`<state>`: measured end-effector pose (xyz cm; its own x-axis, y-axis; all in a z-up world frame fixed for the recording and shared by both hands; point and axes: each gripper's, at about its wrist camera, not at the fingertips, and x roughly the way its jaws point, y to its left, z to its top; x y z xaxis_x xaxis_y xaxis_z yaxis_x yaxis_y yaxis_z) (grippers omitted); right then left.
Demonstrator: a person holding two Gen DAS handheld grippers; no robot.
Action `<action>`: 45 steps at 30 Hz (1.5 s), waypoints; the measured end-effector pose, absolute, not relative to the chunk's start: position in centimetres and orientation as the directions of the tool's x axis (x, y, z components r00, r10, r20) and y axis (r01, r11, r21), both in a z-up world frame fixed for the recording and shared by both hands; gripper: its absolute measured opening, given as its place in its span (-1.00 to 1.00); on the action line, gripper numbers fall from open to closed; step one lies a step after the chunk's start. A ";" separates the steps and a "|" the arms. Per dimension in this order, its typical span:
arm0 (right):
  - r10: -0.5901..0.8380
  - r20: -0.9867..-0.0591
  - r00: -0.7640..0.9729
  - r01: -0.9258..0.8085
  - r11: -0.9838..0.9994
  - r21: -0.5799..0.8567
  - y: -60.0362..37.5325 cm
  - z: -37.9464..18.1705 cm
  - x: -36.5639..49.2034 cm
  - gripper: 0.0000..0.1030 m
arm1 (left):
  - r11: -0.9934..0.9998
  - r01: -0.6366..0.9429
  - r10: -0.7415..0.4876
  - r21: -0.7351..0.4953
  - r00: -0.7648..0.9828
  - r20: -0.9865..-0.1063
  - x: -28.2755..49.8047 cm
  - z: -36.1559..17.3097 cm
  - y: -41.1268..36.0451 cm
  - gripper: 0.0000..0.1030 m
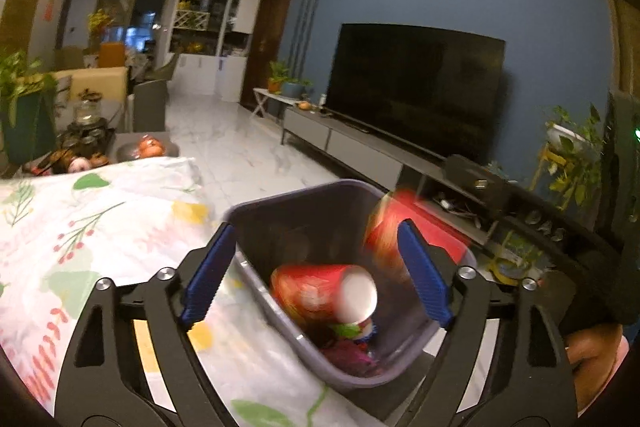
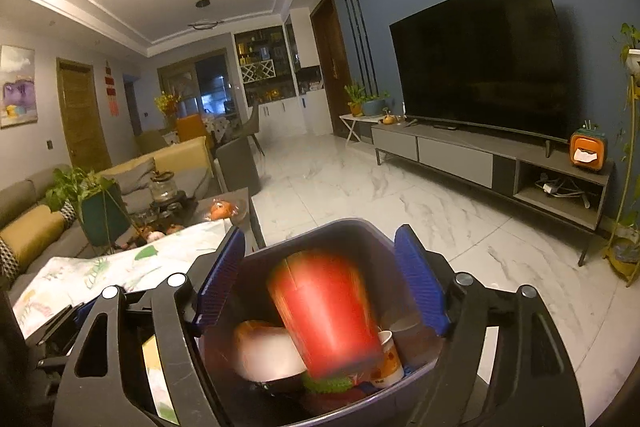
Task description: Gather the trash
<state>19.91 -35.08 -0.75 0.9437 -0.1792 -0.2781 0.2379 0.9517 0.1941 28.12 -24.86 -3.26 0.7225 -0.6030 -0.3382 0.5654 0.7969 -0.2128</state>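
A red paper cup (image 2: 324,311), smeared by motion blur, sits between the blue ribbed fingers of the right gripper (image 2: 320,279) without touching either pad; the jaws stand wide apart, released, and the cup is over the mouth of a grey rectangular plastic bin (image 2: 352,227). In the left wrist view the same cup (image 1: 384,227) shows as a red blur at the bin's (image 1: 280,199) far right rim. Inside the bin lies a second red paper cup (image 1: 324,291) on its side, white inner wall facing out, above a green-and-white scrap and dark purple litter at the bottom; the right view also shows a small white cup with an orange print (image 2: 390,361) low in the bin.

The left gripper (image 1: 316,275) hangs over the bin too, its blue fingers spread open and holding nothing.

The bin stands just beside a table draped in a white floral cloth (image 1: 100,227) — to its left. Farther off, white marble floor tiles (image 2: 360,187) run to a grey media console (image 2: 480,155) with a large black television (image 2: 480,59) against a blue wall.
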 end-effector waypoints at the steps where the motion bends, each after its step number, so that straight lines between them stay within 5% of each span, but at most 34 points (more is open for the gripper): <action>1: -0.185 -0.278 0.943 0.244 0.950 0.194 -35.1 -0.7 19.8 0.52 | 0.804 0.553 -0.593 -0.219 0.729 -0.342 28.2 -3.3 -24.4 0.63; 10: -0.217 -0.295 0.931 0.258 0.960 0.108 -31.8 -1.0 17.4 0.89 | 0.888 0.434 -0.460 -0.155 0.819 -0.343 25.6 -2.8 -19.6 0.84; 30: -0.235 -0.313 0.920 0.245 0.970 -0.008 -20.8 -1.0 9.8 0.89 | 0.972 0.220 -0.233 -0.078 0.920 -0.316 11.8 -0.9 -8.2 0.88; 45: -0.229 -0.293 0.928 0.233 0.972 -0.022 -15.1 -0.9 0.7 0.89 | 0.969 0.226 -0.248 -0.104 0.916 -0.317 3.0 -1.3 -3.1 0.87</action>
<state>0.74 -15.14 -0.90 0.9284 -0.2290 -0.2927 0.2331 0.9722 -0.0215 3.01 -3.11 -1.25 0.9156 -0.2477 -0.3169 0.2261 0.9685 -0.1038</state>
